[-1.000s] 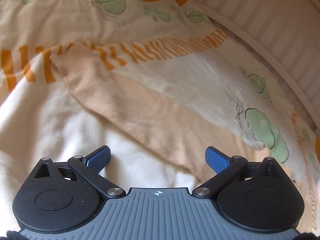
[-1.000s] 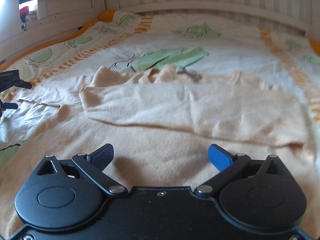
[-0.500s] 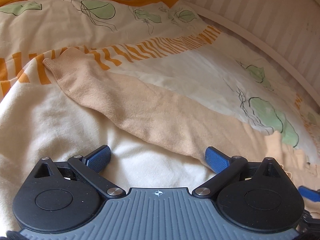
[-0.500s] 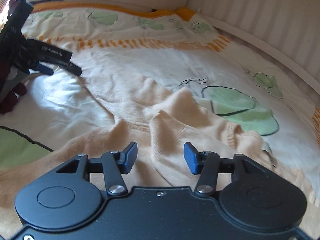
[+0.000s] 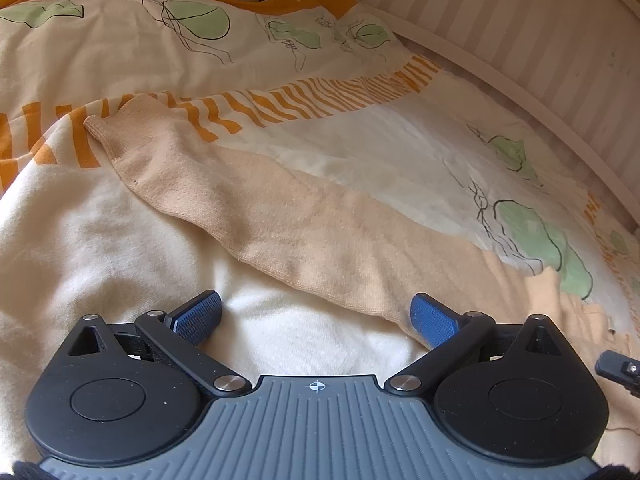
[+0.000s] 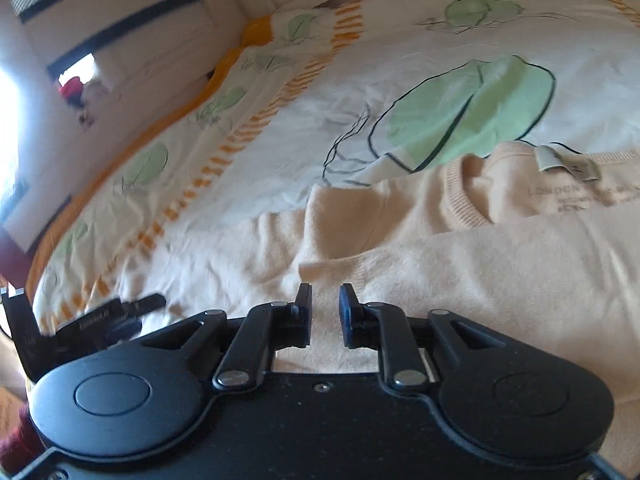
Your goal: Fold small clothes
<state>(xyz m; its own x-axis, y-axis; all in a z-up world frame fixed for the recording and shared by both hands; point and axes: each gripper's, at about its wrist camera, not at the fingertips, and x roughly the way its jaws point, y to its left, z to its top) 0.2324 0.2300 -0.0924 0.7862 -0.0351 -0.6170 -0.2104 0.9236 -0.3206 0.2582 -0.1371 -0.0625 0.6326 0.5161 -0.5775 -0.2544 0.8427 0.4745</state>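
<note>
Left wrist view: the left tool [image 5: 316,312] has its blue-padded fingers [image 5: 198,312] spread wide apart, gripping nothing, hovering low over pale cream cloth. Just ahead, the long peach knit sleeve [image 5: 256,216] of the sweater runs diagonally across the bed, its cuff lying on the orange-striped band of the leaf-print white bedcover [image 5: 360,152]. The right-hand pad sits just beside the sleeve's lower edge; whether it touches, I cannot tell.

Right wrist view: the right tool [image 6: 325,308] has its fingers drawn nearly together, a narrow gap left between them, nothing pinched. It hangs over the peach knit sweater [image 6: 500,280], whose ribbed neckline and label lie toward the bed's far side.
</note>
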